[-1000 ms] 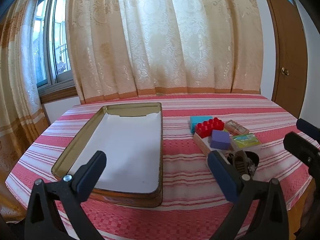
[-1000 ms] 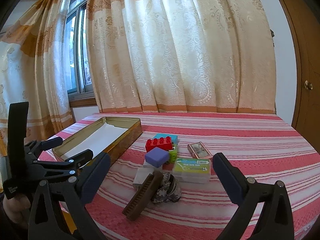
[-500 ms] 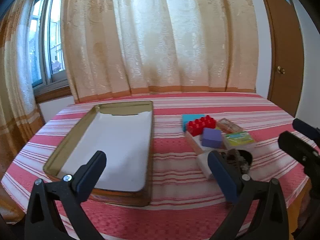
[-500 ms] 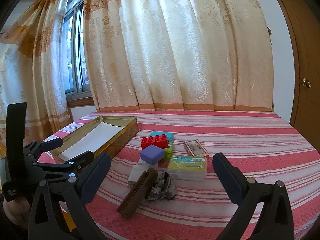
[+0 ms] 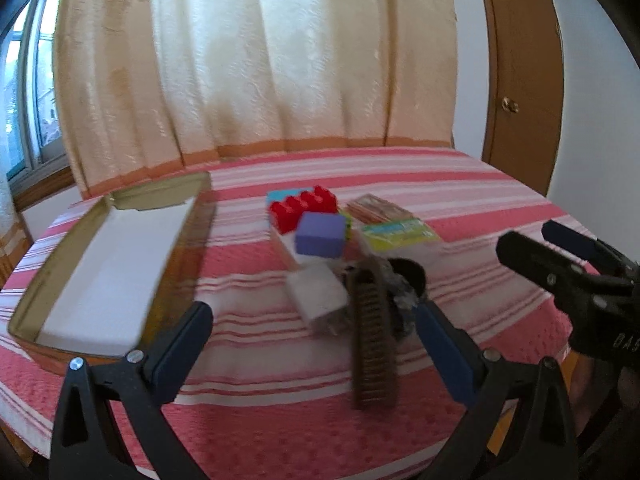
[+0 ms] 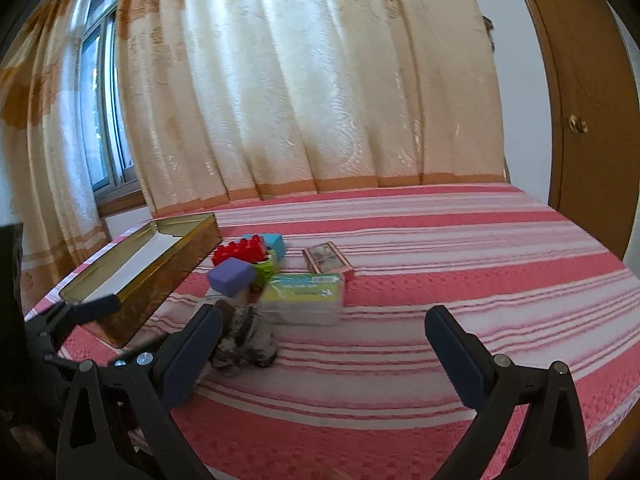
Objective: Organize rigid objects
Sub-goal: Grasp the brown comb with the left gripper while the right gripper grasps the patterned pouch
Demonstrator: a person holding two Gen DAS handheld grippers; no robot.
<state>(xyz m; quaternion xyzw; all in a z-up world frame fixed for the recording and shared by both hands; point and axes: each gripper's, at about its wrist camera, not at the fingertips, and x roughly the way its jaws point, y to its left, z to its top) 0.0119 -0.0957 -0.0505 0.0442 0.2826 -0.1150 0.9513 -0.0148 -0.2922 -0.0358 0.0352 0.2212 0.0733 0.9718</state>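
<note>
From the left wrist, the left gripper (image 5: 312,344) is seen spread wide, nothing held; the brown comb (image 5: 372,340) lies between its fingers. From the right wrist, the right gripper (image 6: 324,348) is held wide, empty, the green-lidded box (image 6: 304,296) just beyond.

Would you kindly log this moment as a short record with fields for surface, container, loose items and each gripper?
surface: bed with red striped cover
container: open tin tray, paper-lined, nothing in it
loose items: red brick, purple block, brown comb, green-labelled box, clustered right of the tray
left gripper: open, holding nothing
right gripper: open, holding nothing
</note>
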